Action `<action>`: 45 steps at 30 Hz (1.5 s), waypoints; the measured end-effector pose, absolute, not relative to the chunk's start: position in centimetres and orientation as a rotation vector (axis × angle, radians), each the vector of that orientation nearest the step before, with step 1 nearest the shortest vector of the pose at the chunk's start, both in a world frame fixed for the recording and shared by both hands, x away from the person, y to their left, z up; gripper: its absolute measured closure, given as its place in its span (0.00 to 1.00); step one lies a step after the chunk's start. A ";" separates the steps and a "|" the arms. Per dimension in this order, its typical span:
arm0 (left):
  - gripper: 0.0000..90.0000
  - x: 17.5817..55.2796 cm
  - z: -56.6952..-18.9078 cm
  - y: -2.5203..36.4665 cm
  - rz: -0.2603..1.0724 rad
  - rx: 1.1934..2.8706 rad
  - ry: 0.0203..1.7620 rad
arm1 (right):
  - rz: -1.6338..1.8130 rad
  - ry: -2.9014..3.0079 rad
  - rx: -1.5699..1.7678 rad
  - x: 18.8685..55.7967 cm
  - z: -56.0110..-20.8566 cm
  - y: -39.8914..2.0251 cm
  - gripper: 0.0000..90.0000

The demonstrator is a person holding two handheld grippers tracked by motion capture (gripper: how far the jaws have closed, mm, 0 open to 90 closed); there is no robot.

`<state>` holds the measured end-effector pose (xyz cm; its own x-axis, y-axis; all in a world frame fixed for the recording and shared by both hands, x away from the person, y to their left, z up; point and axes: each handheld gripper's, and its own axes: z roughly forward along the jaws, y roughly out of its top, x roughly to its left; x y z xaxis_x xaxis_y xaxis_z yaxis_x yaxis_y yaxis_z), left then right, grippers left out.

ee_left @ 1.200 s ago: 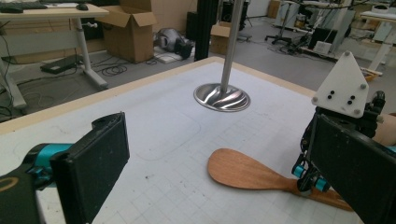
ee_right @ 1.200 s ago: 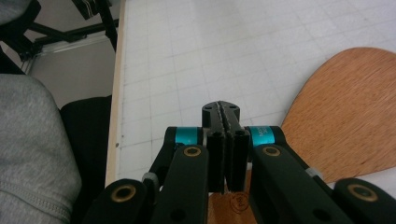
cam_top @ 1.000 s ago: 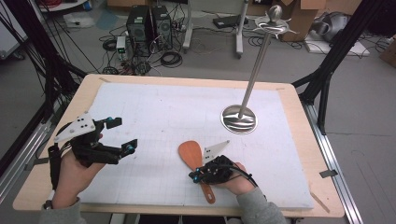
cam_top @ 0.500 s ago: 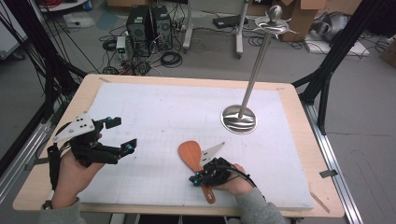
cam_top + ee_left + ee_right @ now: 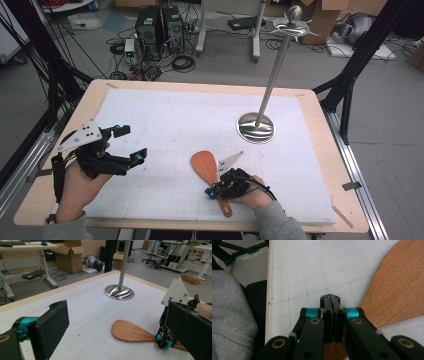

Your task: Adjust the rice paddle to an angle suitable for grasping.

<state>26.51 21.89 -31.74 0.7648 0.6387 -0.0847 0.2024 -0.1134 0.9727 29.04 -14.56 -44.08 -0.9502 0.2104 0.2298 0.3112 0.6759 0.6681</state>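
Note:
A wooden rice paddle [image 5: 206, 167] lies flat on the white gridded mat [image 5: 175, 120], blade toward the far side and handle toward the near edge. My right gripper [image 5: 211, 192] lies across the handle. Its jaws are pressed together, and nothing shows between them in the right gripper view [image 5: 333, 298], where the paddle's blade [image 5: 397, 290] lies just beyond and to the right. My left gripper [image 5: 129, 145] hovers at the left of the mat, open and holding nothing. In the left gripper view [image 5: 120, 330] it faces the paddle [image 5: 130, 331] and the right gripper [image 5: 165, 340].
A steel stand with a round base [image 5: 256, 127] and a tall pole topped by hooks [image 5: 294, 22] stands on the mat's far right, with its base [image 5: 119, 292] also in the left gripper view. The table's wooden rim [image 5: 320, 120] borders the mat. Black frame struts flank both sides.

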 end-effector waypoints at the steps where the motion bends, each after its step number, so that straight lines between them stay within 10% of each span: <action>1: 0.06 26.5 -31.7 21.9 0.420 1.679 0.672 | -1.139 -2.754 -0.428 29.1 -44.1 -14.6 0.99; 45: 0.06 27.2 -31.8 20.5 0.397 1.692 0.639 | -1.179 -2.759 -0.687 29.8 -44.1 -18.6 0.99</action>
